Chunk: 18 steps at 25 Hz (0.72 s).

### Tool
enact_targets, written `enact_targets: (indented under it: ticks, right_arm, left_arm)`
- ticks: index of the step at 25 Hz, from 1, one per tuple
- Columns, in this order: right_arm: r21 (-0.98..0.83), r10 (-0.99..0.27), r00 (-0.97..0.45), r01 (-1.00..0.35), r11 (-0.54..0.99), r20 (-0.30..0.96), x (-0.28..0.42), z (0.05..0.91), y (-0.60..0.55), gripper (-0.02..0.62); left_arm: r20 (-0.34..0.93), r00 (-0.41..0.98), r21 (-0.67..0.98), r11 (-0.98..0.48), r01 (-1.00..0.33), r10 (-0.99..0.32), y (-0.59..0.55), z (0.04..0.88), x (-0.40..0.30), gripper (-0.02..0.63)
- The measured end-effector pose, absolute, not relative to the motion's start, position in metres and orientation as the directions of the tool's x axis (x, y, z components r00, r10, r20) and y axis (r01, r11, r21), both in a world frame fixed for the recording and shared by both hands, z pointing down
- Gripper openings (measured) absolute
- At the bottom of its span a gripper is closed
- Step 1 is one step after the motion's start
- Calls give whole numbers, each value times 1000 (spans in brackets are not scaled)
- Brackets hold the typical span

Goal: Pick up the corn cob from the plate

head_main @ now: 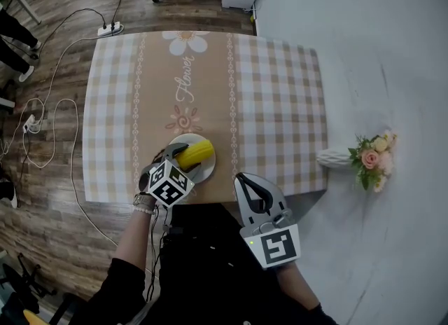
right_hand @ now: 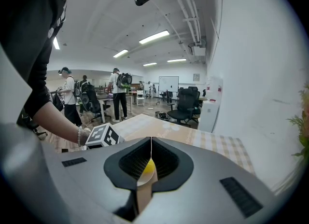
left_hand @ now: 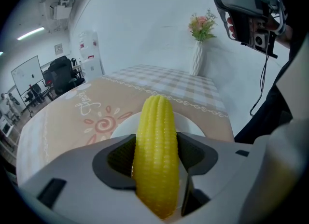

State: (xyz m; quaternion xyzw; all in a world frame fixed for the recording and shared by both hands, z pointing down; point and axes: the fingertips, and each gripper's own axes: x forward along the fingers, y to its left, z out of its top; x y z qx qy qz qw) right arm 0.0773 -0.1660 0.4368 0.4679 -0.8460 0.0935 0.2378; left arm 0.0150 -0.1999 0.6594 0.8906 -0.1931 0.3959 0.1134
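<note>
Yellow corn cob is lying over the white plate near the checked table's front edge in the head view. In the left gripper view, the left gripper is clamping the cob's sides. In the right gripper view, the right gripper is pressing its jaws together, empty.

Open-plan office — swivel chairs, whiteboard, strip lights
</note>
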Motion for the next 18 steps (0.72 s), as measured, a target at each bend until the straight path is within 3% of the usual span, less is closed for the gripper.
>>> enact_targets:
  ticks: [18]
  right_arm:
    - [57,-744,-452,-836,546,493,74,440,-164,41]
  left_arm:
    - [747,598,43,-877,-479,-290,-199,657,11,256]
